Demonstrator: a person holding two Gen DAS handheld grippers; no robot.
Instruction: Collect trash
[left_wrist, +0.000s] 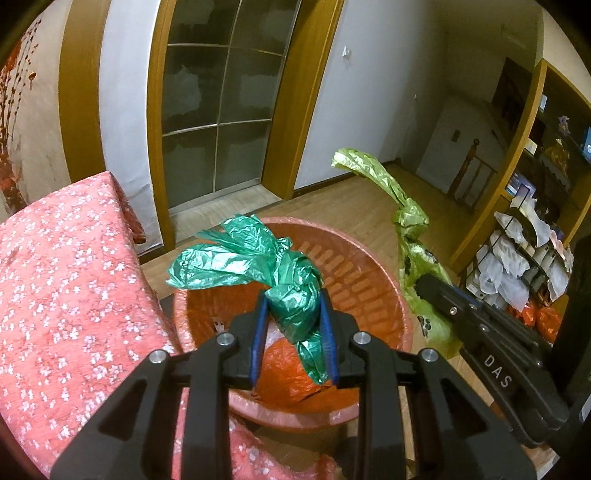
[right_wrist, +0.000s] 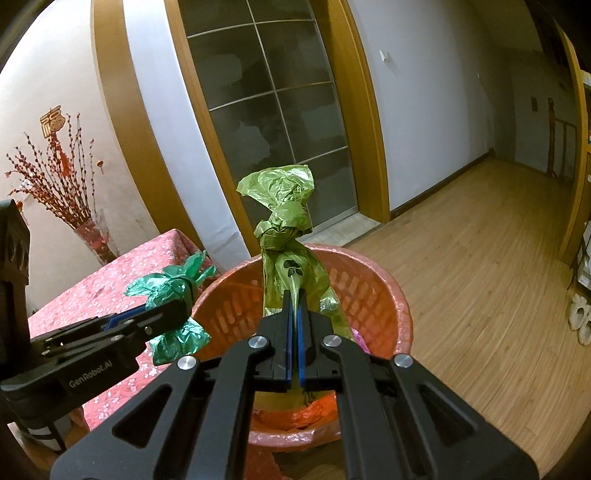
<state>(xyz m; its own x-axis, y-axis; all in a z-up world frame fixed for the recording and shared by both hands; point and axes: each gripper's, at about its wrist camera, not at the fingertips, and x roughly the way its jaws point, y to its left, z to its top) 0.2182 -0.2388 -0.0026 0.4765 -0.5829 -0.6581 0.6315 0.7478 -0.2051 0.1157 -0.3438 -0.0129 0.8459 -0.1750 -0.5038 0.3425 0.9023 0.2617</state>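
My left gripper (left_wrist: 293, 299) is shut on a crumpled dark green plastic bag (left_wrist: 258, 258) and holds it over the red plastic basket (left_wrist: 369, 266). My right gripper (right_wrist: 295, 299) is shut on a knotted light green plastic bag (right_wrist: 284, 225) and holds it upright above the same basket (right_wrist: 373, 280). The left view shows the light green bag (left_wrist: 406, 221) to the right, in the right gripper (left_wrist: 424, 280). The right view shows the dark green bag (right_wrist: 166, 284) to the left, in the left gripper (right_wrist: 184, 291). An orange-red bag (left_wrist: 288, 369) lies inside the basket.
A table with a pink flowered cloth (left_wrist: 66, 258) stands just left of the basket. A glass-paned door (right_wrist: 273, 110) is behind. Wooden floor (right_wrist: 461, 266) stretches to the right. Shelves with clutter (left_wrist: 528, 236) stand at far right. A vase of red branches (right_wrist: 70, 192) stands behind the table.
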